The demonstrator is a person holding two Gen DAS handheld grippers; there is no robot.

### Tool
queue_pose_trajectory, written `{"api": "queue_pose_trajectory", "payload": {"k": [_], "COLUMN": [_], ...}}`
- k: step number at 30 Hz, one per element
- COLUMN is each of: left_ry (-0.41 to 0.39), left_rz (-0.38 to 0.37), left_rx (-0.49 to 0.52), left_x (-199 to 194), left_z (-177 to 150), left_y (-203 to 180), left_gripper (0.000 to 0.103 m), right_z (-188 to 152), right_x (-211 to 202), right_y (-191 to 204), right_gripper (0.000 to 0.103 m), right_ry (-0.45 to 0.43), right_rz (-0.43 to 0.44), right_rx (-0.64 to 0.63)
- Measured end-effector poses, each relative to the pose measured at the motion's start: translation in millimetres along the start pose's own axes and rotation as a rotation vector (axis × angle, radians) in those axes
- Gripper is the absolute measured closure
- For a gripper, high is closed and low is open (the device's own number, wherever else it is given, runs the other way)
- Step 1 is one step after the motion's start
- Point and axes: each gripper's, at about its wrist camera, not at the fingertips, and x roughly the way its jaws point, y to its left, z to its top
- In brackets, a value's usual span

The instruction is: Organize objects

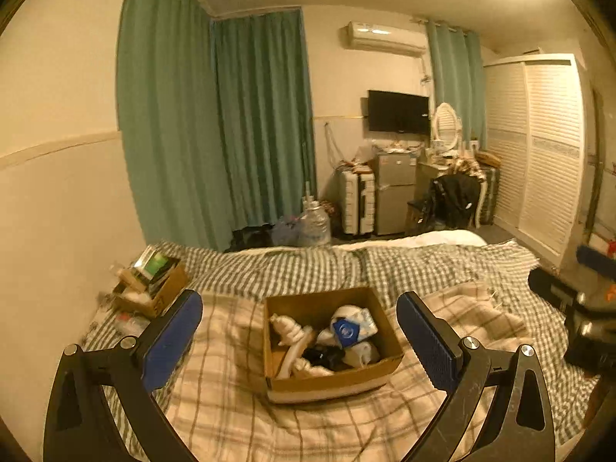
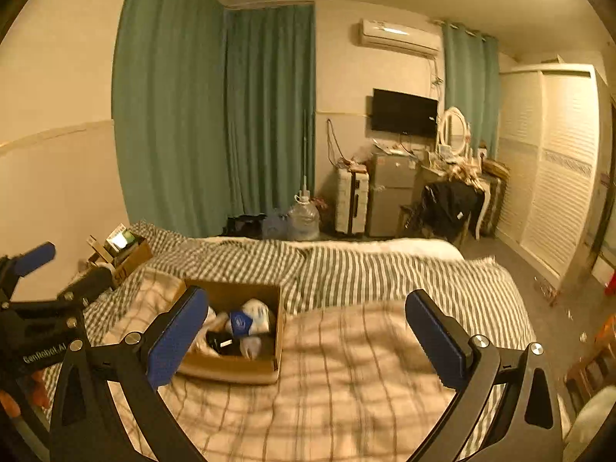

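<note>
An open cardboard box (image 1: 331,379) sits on the plaid bed cover (image 1: 231,404). It holds white bottles, a blue-labelled white pack (image 1: 348,329) and a black item (image 1: 321,354). My left gripper (image 1: 304,340) is open and empty, hovering just in front of the box, its blue pads (image 1: 173,340) to either side. In the right wrist view the box (image 2: 235,364) lies left of centre. My right gripper (image 2: 308,340) is open and empty above the bed, to the right of the box. The left gripper body shows in the right wrist view (image 2: 34,308) at the far left.
A second cardboard box (image 1: 154,287) with papers and small items stands at the bed's left edge by the wall. Beyond the bed are green curtains (image 1: 215,123), a water jug (image 1: 313,223), a small fridge (image 1: 394,192), a chair with dark clothes (image 1: 454,196) and a white wardrobe (image 1: 539,154).
</note>
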Motion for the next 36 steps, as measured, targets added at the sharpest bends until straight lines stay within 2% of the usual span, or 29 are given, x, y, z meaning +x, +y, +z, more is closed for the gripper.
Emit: {"api": "queue_pose_trajectory", "payload": {"k": [3,7,10,16,22,29,36], "left_ry": [-0.017,-0.012,-0.027,-0.036,0.030,0.040,0.056], "left_rz": [0.003,0.013,0.039,0.059,0.058,0.070,0.070], "left_rx": [-0.004,-0.019,-0.024,-0.030,-0.060,-0.078,-0.110], "left_x": [-8.6,-5.9,-0.5,17.4,34.1,34.5,34.3], "left_z": [-15.3,-33.7,-50.5,-84.0,-102.9,-107.7,-109.4], "left_y": [-5.5,-8.5,-8.0,0.0,10.9,18.8,27.1], "left_gripper": [0.000,0.000,0.000,0.000,0.000,0.000,0.000], "right_z": [-23.5,-38.6,-47.7,-73.6,-98.4,-104.7,-102.7], "right_x": [4.2,8.9,14.0,57.7,90.6,92.6,90.1], "right_y": [0.5,-1.9,-4.2,-8.0,-3.1,16.6,16.7], "right_gripper": [0.000,0.000,0.000,0.000,0.000,0.000,0.000], "right_ry": [-0.011,-0.103,-0.136,-0.058,0.027,0.035,0.031], "right_rz": [0.013,0.050,0.072,0.084,0.084,0.079,0.082], "right_rx": [0.008,-0.013,-0.033,-0.005,-0.007,-0.077,-0.070]}}
